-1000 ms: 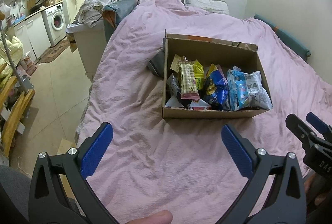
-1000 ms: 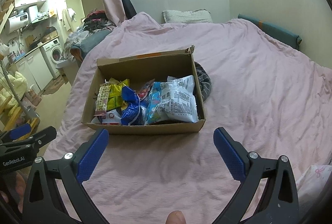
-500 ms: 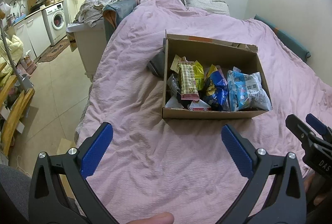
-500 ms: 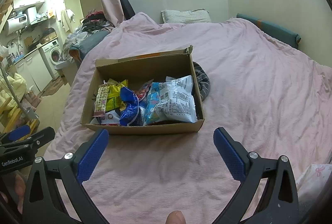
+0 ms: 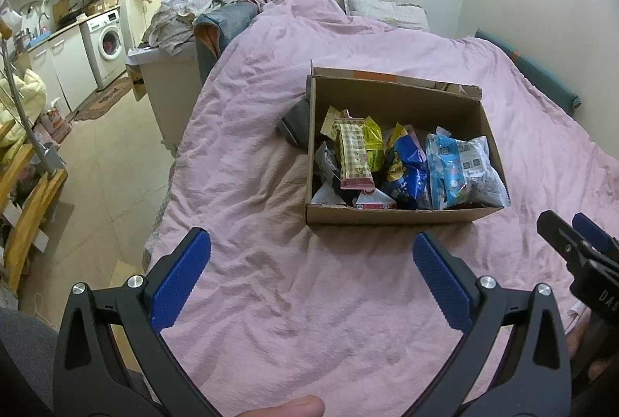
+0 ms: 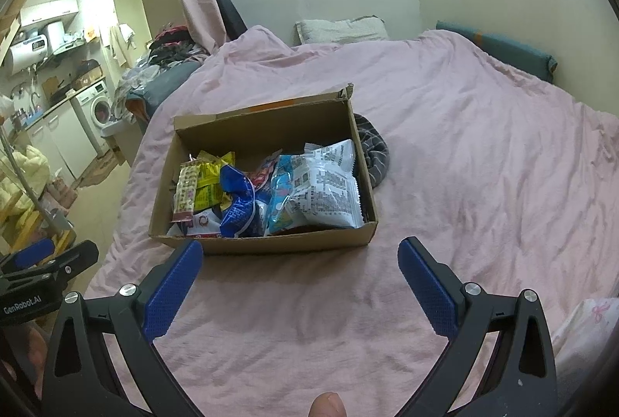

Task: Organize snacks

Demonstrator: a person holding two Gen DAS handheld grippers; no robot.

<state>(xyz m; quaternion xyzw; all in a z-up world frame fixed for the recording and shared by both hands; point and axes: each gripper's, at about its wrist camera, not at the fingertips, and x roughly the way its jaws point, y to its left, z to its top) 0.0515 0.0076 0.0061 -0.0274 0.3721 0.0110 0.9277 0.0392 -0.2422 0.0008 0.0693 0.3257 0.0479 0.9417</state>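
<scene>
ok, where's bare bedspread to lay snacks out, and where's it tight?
Free: the pink bedspread between the cardboard box and both open grippers, left gripper, right gripper; also the wide stretch right of the box. Tight: inside the box, packed with snack bags, and beside its right wall, where a striped cloth lies.

Cardboard box: brown, open top, flaps torn, orange tape strip on far rim; sits flat on pink bedspread, mid-bed.
Snack packets inside box, piled loosely, leaning toward near wall:
- white-and-light-blue bag, largest, printed back up, at right end.
- dark blue bag, crumpled, centre.
- tall checked packet, upright-tilted, left of centre.
- yellow packets behind checked packet.
- small white-and-red pack against near wall.
</scene>
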